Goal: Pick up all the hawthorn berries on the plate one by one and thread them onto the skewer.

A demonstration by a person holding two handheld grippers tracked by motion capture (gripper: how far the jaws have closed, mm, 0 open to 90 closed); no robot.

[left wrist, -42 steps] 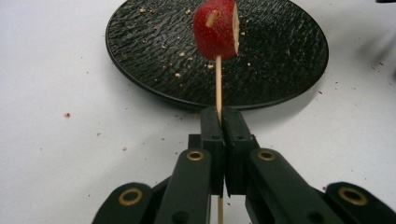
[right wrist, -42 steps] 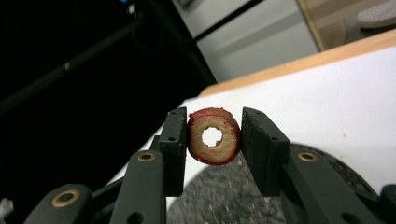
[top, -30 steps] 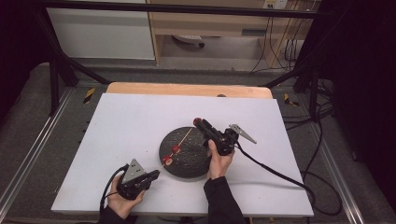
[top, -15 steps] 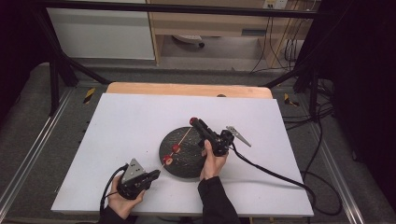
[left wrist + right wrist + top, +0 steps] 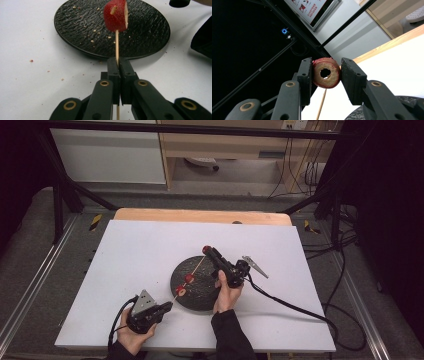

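While the left gripper (image 5: 117, 65) stays clamped on the skewer (image 5: 116, 43) above the black plate (image 5: 200, 292), line the fruit ring (image 5: 326, 72), pinched in the right gripper (image 5: 326, 75), hole-first onto the tip. Sign behind has red pictograms, probably warnings, too blurry to read.

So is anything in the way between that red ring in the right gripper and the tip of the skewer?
Nothing visible. The right gripper holds the red ring slice, whose centre hole looks open, near the free tip of the wooden skewer. The left gripper clamps the other end, and two threaded pieces sit lower down.
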